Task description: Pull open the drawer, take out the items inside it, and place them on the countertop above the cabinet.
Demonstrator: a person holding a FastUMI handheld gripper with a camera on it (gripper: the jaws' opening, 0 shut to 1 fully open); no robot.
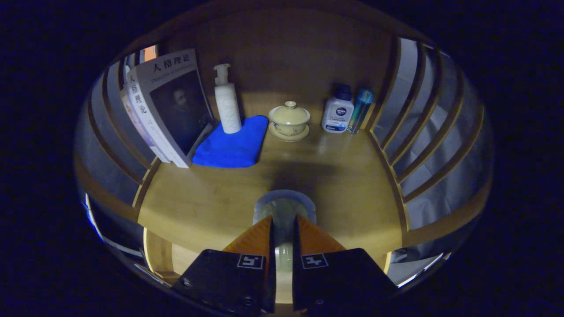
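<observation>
Pale green glass cup, round-rimmed and translucent, is sitting pinched between the two fingers of the claw, its rim poking out just ahead of the fingertips and its body running back down the narrow gap between them. Both fingers are pressing on it, so the claw is clenched on the cup.

In the gripper view, the cup is hanging over the front part of the wooden desk, which is lying directly beneath and ahead of the claw. Whether the cup's base is touching the wood cannot be told. The open stretch of desk just beyond the fingers is what the set-down is turning on, by my judgement: straight down, no sideways reach needed.

Further back are standing a folded blue cloth, a white pump bottle on it, leaning books, and a cream lidded teacup on a saucer, all well apart from the cup.
</observation>
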